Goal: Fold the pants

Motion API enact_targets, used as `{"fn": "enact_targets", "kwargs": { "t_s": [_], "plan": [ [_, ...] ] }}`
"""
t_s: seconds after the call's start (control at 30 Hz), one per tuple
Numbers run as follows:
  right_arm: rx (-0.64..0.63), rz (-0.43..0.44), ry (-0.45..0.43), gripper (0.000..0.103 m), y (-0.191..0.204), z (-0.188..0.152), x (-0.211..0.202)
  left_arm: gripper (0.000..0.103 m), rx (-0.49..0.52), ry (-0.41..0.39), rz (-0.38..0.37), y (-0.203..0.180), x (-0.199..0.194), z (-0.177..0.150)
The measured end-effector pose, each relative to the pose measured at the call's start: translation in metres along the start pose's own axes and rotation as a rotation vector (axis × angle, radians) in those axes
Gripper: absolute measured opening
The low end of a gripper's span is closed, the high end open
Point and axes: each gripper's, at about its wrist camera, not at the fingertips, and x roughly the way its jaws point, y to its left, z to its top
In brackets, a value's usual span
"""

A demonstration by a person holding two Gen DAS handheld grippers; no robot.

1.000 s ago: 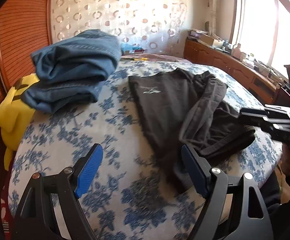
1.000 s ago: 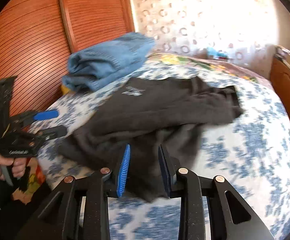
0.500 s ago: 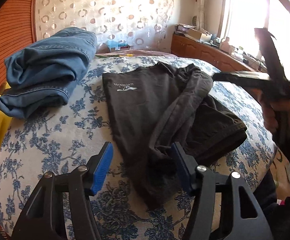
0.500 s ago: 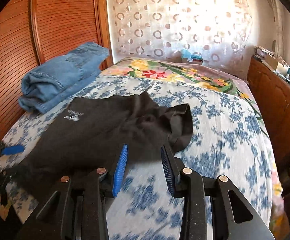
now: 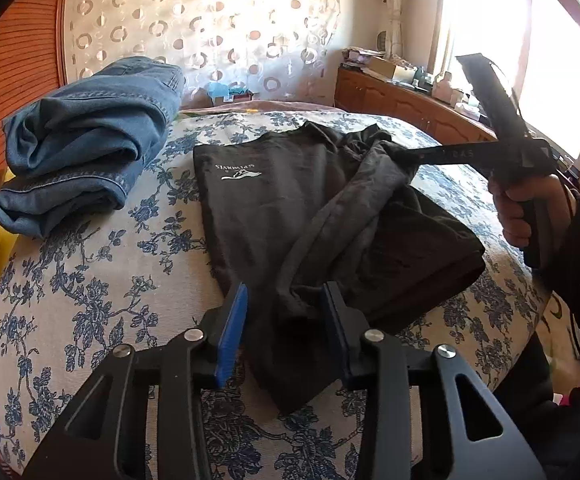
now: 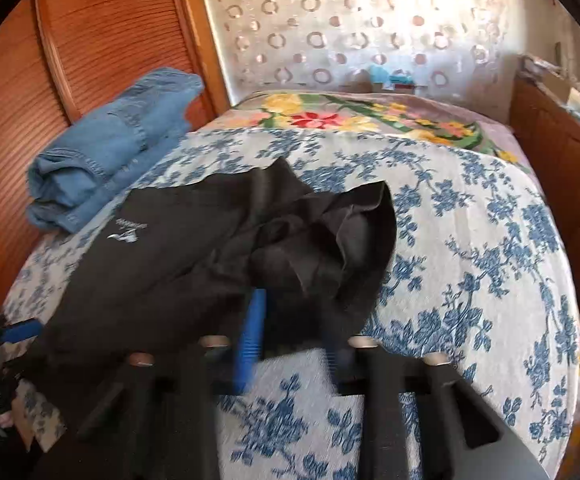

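Sunlit bed [image 5: 89,280] with a blue-flowered cover carries black pants [image 5: 290,216], rumpled, one leg draped across, white logo showing. Left tool [image 5: 285,320] gapes open around the near hem; right tool [image 6: 290,332] open at bunched fabric.

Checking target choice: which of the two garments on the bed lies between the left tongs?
The black pants, spread and rumpled with a white logo. The folded blue jeans sit apart near the wooden wall.

Both wrist cams low, close, sharing black pants [image 5: 290,216] on bed [image 5: 89,280].
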Motion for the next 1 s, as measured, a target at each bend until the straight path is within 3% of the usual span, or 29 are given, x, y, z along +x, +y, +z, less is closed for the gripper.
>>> {"fn": "enact_targets", "kwargs": {
  "t_s": [0.07, 0.23, 0.37, 0.4, 0.53, 0.67, 1.0],
  "plan": [
    [-0.005, 0.032, -0.003, 0.004, -0.005, -0.004, -0.006, 0.037, 0.004, 0.001, -0.003, -0.002, 0.001, 0.0],
    [-0.003, 0.04, -0.069, 0.003, -0.017, -0.009, -0.025, 0.035, 0.008, 0.0, -0.007, -0.004, 0.001, 0.0],
    [0.051, 0.02, -0.173, 0.003, -0.029, -0.01, -0.053, 0.029, 0.014, -0.005, -0.014, -0.006, 0.001, 0.002],
    [0.058, 0.017, -0.193, 0.003, -0.029, -0.01, -0.058, 0.022, 0.016, -0.009, -0.02, -0.007, 0.0, 0.003],
    [0.029, -0.014, -0.23, 0.003, -0.026, -0.005, -0.069, 0.015, 0.026, -0.034, -0.043, -0.015, -0.007, 0.007],
    [-0.01, -0.03, -0.249, 0.003, -0.013, 0.005, -0.072, 0.01, 0.02, -0.064, -0.068, -0.018, -0.016, 0.009],
    [-0.13, -0.037, -0.269, 0.003, 0.025, 0.044, -0.041, 0.008, -0.028, -0.088, -0.078, -0.006, -0.032, 0.003]
  ]
}}
